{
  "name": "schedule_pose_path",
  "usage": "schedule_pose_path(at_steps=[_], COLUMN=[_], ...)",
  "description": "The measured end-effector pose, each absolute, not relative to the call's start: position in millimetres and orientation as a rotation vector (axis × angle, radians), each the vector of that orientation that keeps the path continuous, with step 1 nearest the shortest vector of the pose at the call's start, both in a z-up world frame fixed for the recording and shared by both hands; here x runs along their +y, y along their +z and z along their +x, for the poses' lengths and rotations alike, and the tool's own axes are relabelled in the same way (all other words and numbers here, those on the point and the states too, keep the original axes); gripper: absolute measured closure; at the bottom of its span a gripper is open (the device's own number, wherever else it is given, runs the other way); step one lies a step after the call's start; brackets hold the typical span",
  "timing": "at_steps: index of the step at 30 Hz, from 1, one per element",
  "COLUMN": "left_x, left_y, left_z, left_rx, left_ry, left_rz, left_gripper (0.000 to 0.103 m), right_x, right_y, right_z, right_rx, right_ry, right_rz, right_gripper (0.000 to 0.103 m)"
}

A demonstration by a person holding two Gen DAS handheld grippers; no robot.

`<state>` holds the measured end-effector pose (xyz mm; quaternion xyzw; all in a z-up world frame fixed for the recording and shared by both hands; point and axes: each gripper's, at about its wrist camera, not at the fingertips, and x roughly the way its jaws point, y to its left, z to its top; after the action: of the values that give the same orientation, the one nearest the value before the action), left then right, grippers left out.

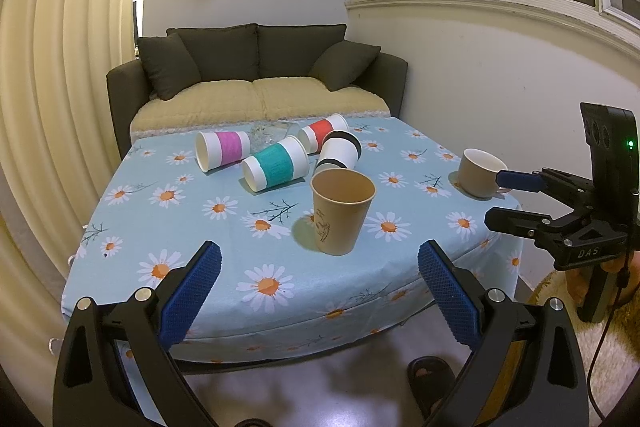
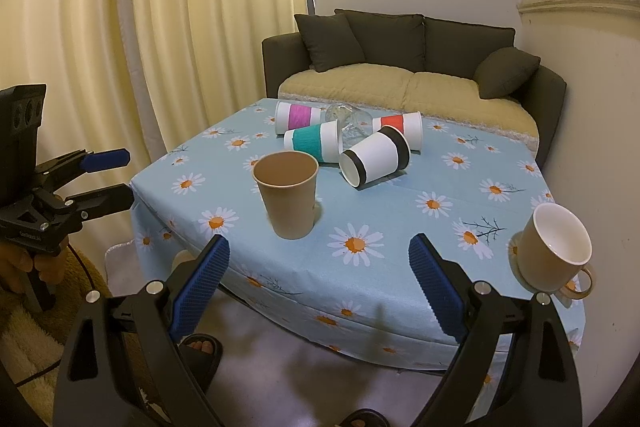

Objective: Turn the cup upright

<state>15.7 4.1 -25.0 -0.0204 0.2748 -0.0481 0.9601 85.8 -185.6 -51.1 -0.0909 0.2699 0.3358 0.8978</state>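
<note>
A brown paper cup [image 1: 342, 211] [image 2: 287, 193] stands upright near the table's front edge. Behind it several white cups lie on their sides: pink-banded [image 1: 224, 149] [image 2: 297, 116], teal-banded [image 1: 276, 167] [image 2: 313, 141], red-banded [image 1: 323, 131] [image 2: 400, 127] and black-banded [image 1: 339, 151] [image 2: 376, 155]. A beige mug [image 1: 478, 173] [image 2: 554, 253] stands upright at the right. My left gripper [image 1: 320, 267] [image 2: 108, 175] is open and empty, in front of the table. My right gripper [image 2: 320, 267] [image 1: 508, 195] is open and empty too.
The table has a blue daisy cloth [image 1: 224, 227] [image 2: 400, 227]. A clear glass item [image 1: 266, 133] [image 2: 348, 121] lies among the cups. A dark sofa [image 1: 256, 83] [image 2: 408, 67] stands behind; curtains [image 1: 60, 87] hang left, and a wall [image 1: 500, 87] is right. Sandalled feet [image 1: 430, 375] [image 2: 202, 351] are below.
</note>
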Motion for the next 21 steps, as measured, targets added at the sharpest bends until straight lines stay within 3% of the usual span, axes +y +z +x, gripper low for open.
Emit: schedule_pose_path(at_steps=[21], left_x=[5.4], left_y=[-26.5], left_z=[16.7], left_rx=[0.566], left_ry=[-0.105], left_rz=[-0.041], left_gripper=[0.007], right_x=[-185.4], right_y=[-51.4], right_z=[85.0], right_rx=[0.562], right_ry=[0.697], right_rz=[-0.196], right_gripper=[0.013])
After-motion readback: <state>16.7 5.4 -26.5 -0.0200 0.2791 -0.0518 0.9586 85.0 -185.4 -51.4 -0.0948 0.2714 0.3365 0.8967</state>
